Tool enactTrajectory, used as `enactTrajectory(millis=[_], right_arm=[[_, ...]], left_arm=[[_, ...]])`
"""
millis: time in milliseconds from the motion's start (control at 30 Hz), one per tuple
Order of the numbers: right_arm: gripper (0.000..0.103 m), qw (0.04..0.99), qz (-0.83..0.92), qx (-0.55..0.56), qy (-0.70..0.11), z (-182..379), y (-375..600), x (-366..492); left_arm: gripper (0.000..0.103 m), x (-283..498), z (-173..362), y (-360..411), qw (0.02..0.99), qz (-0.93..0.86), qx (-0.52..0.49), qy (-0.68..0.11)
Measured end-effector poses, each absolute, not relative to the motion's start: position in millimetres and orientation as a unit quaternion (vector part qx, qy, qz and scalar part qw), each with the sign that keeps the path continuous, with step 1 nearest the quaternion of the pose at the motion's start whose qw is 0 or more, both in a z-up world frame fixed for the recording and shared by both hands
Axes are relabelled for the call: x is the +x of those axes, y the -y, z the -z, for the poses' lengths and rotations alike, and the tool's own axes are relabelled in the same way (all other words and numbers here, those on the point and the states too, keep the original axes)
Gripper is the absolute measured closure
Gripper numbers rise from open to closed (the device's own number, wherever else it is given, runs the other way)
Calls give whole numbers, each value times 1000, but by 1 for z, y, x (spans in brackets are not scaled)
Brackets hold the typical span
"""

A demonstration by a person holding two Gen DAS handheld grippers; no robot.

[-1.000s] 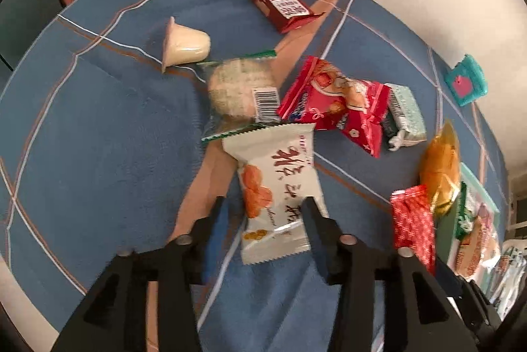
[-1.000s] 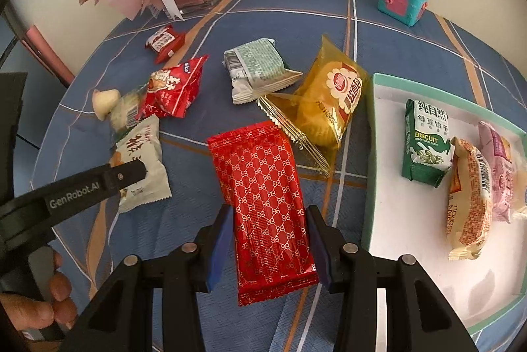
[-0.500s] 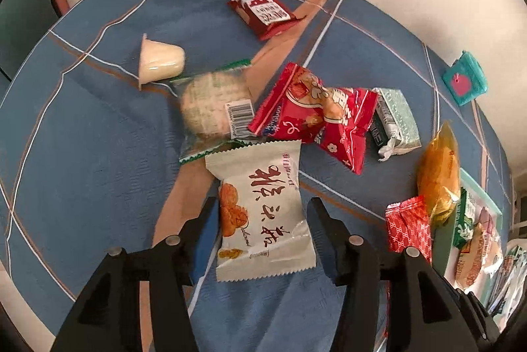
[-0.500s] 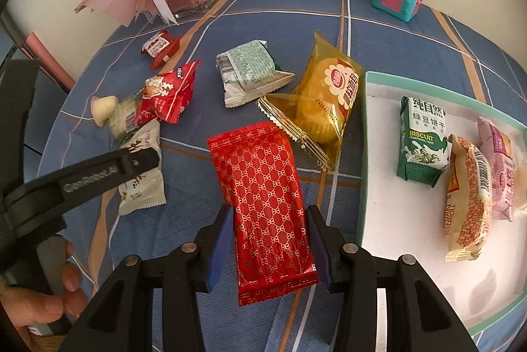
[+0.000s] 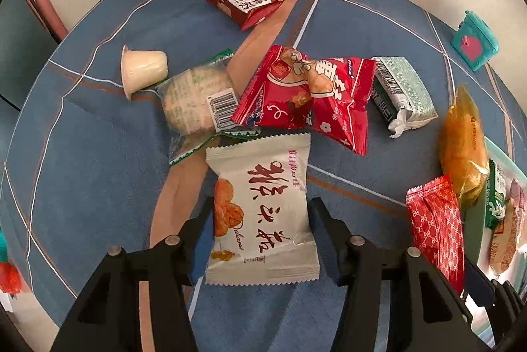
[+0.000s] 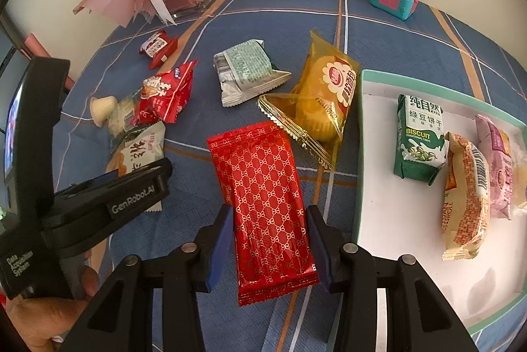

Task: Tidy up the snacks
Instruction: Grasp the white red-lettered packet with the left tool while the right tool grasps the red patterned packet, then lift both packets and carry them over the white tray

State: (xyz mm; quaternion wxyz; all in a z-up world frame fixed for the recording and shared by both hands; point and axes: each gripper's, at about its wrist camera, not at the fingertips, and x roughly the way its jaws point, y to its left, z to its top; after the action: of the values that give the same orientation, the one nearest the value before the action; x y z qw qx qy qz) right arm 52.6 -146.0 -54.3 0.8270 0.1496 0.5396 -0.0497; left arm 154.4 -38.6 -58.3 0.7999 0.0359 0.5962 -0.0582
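**Both tongs straddling packets near the tray**

Left wrist view: the left tongs (image 5: 260, 236) are pinching the white snack packet (image 5: 260, 210), blue pads pressing its two long edges, on the blue desk (image 5: 82, 171). Just beyond the packet, away from the tongs, a red pouch (image 5: 306, 95) is overlapping a clear-wrapped cracker (image 5: 197, 98).

Right wrist view: the right tongs (image 6: 270, 240) are gripping the red patterned packet (image 6: 263, 197), pads touching both its sides, just left of the mint-rimmed tray (image 6: 360, 154). Inside the tray a green biscuit pack (image 6: 420, 138) is standing.
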Motion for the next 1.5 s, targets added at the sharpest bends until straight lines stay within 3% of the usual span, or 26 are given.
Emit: enactTrajectory(millis=[233,333,733,800,933,1500], right_arm=[[56,830,47,160,-532,45,151,49],[64,834,47,163,-525,38,154,45],[64,822,40,168,-542,53,163,46],[63,818,36,163,-551,60,159,49],[49,814,33,158,-558,69,152,56],[43,819,42,50,-571,85,87,71]], left_arm=[[50,143,46,34,803,63,34,-592],[50,138,34,36,811,64,38,-581],[50,128,25,40,809,69,52,-581],[50,128,27,39,806,66,50,-586],[50,128,25,36,807,65,46,-585],[50,140,41,37,800,65,43,-595]])
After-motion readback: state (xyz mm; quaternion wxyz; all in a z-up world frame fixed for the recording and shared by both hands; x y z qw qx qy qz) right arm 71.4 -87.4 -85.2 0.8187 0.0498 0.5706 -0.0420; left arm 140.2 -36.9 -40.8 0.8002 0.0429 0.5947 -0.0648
